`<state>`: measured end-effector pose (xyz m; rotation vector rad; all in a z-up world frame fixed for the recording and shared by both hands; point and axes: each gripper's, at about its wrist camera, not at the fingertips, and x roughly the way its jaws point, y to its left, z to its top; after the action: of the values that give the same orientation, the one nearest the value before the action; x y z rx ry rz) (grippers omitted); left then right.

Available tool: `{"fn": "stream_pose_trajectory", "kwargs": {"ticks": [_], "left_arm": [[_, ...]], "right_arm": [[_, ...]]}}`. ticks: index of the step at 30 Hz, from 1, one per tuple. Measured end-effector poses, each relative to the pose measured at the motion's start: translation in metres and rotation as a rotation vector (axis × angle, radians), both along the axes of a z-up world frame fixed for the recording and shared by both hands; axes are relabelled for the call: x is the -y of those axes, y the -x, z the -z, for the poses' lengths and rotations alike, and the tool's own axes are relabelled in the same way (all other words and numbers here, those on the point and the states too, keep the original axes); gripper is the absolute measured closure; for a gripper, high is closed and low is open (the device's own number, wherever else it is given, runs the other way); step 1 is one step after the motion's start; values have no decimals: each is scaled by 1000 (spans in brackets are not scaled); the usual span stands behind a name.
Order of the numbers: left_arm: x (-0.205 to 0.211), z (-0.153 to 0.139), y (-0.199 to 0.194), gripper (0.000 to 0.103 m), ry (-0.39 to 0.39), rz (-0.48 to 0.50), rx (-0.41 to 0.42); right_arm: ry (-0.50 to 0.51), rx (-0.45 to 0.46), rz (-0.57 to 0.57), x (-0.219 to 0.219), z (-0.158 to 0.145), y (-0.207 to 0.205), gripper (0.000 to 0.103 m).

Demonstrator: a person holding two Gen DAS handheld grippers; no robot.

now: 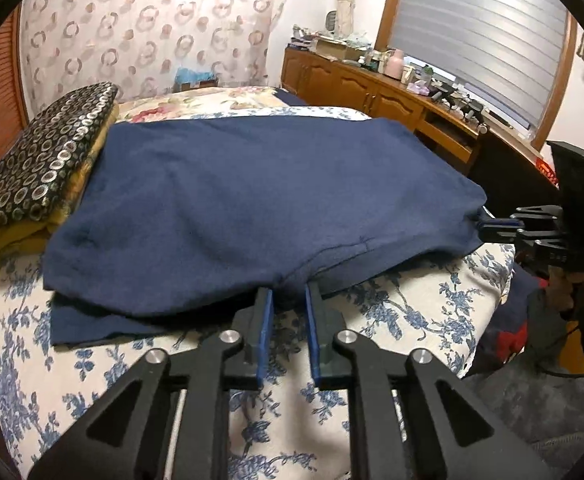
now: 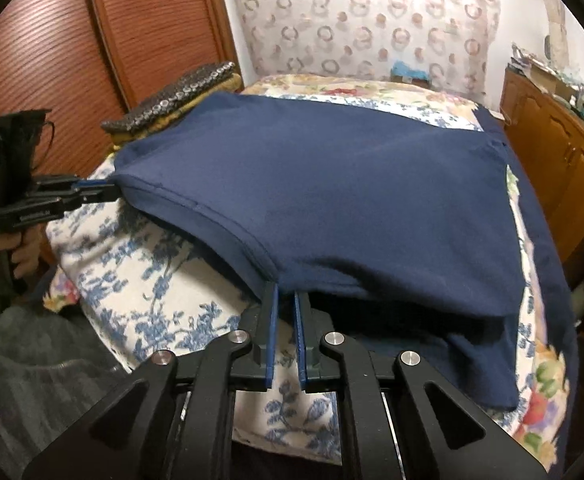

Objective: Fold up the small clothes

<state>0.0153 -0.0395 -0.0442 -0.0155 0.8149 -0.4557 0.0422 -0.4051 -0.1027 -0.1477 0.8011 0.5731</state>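
You have the navy garment (image 1: 252, 200) spread across the blue-flowered cushion (image 1: 391, 312), its far edge reaching the cushion's back edge and its near hem lifted off the front edge. Your left gripper (image 1: 288, 292) is pinched on that hem near the middle of the front edge; your right gripper (image 2: 286, 290) is clamped on the same hem toward the right front corner, and the opposite view shows each one biting cloth. The fabric looks like soft, light knit: it sags between your two holds and drapes limply over the cushion's right edge, so expect it to slump and wrinkle rather than hold a crease by itself. The stitched hem is the firmest place to grip, and a wide hold should keep the fold line straight. A lower layer (image 1: 92, 328) lies flat beneath, at the front left. Beside the left back corner sits a stack of folded cloths (image 1: 40, 164), ring-patterned over yellow. No containers are in sight.
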Motion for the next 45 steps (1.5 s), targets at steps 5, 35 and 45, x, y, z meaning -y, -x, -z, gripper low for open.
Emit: {"fn": "stream_pose_trajectory", "kwargs": {"ticks": [5,35,45], "left_arm": [[-14,-5,2,66,-9,-54,23],[-132,36,-45,53,-74,-366,-21],[-135,41,-55,53,-81,-383,-36]], "right_arm": [[20,48,25,2,-9,0,80],[130,83,44,-38,32,-68,71],[103,54,53,-32,34,-74,56]]}}
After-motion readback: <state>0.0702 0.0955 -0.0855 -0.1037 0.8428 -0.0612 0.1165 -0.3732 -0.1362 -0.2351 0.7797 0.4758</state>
